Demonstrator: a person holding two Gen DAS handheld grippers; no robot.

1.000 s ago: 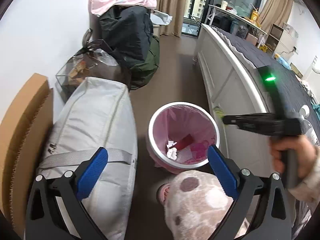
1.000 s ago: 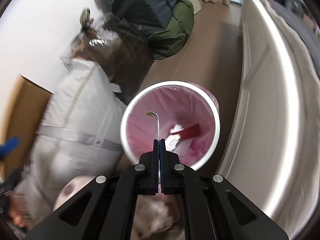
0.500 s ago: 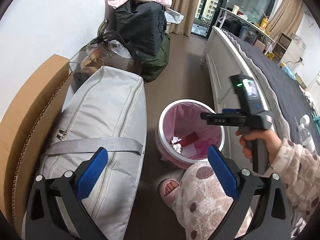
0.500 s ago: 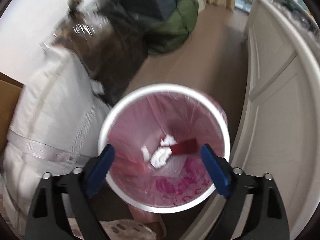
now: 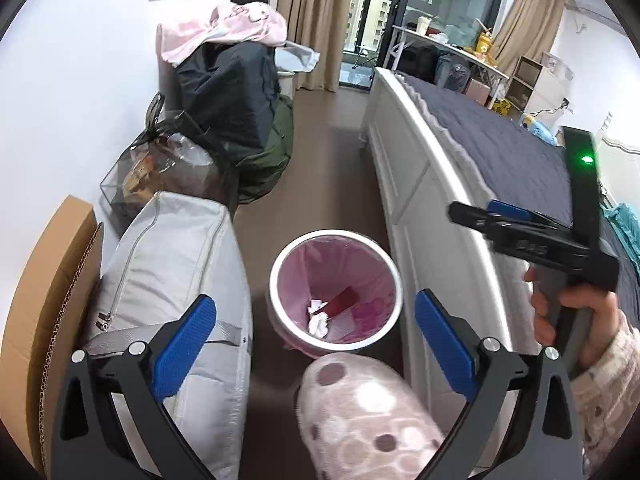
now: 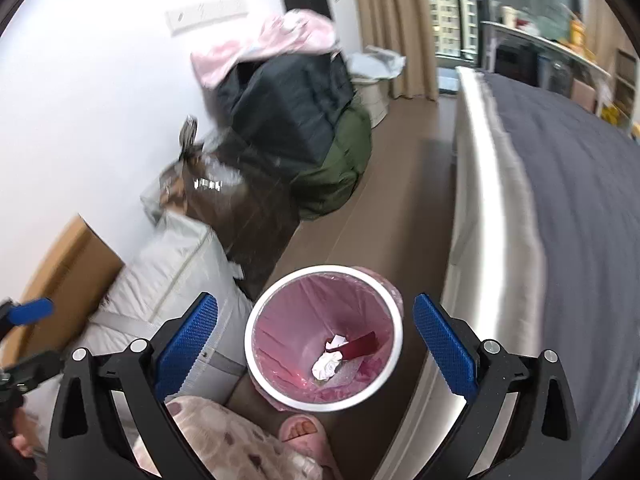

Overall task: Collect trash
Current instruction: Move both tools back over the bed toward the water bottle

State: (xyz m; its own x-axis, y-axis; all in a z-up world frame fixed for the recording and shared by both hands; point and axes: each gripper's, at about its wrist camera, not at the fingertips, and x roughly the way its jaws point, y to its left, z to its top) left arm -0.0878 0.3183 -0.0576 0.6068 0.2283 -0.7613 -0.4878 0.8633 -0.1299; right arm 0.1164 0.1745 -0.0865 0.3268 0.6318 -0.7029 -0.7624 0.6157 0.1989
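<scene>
The right gripper (image 6: 316, 344) had just been opening and stood spread, empty, above the trash bin (image 6: 256, 344). The left gripper (image 5: 316, 334) was spread and empty too. The drop seemed done; next, I think, another piece must be found.

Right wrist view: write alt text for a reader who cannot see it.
The open, empty right gripper hangs above a white-rimmed trash bin lined with a pink bag, holding crumpled white paper and a red wrapper. The bin stands on brown floor between a grey storage bag and a white bed frame.
</scene>
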